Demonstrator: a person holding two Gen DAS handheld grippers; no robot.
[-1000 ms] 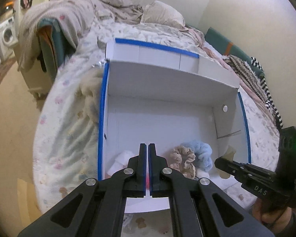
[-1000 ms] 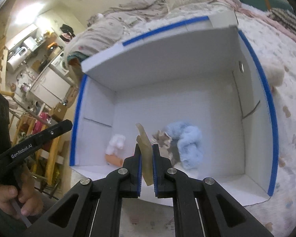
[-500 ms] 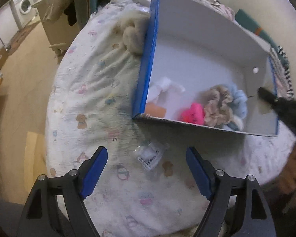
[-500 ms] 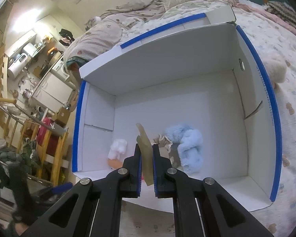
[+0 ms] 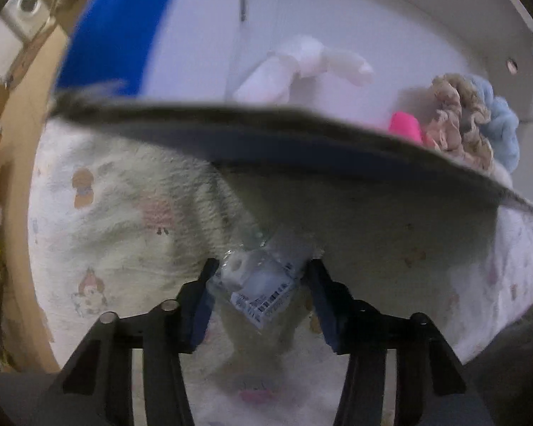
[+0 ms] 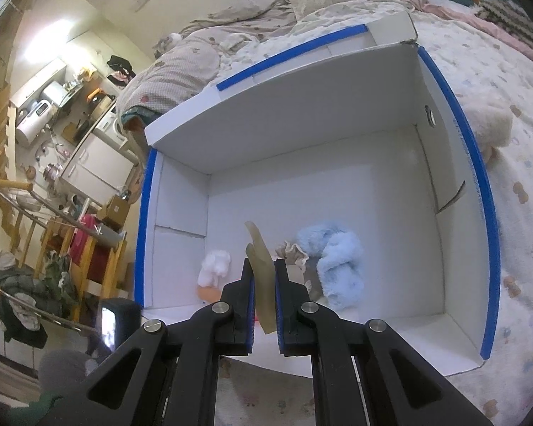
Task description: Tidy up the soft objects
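one box (image 6: 302, 113), four soft items, one packet (image 5: 257, 284)

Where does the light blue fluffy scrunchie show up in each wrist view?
Left wrist view: the light blue scrunchie is at the right, inside the box, behind the beige scrunchie.
Right wrist view: it lies at lower centre on the box floor, right of the clamped tan flap.
Shared landmark: the white fluffy item near the box's blue-edged wall.

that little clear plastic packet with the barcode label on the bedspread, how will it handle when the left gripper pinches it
The clear plastic packet looks crinkled and thin, so it will probably crumple rather than hold shape. Its glossy film may slip between the left gripper's pads, which have just been closing around it. It looks small and light, and the soft bedspread beneath may give under pressure.
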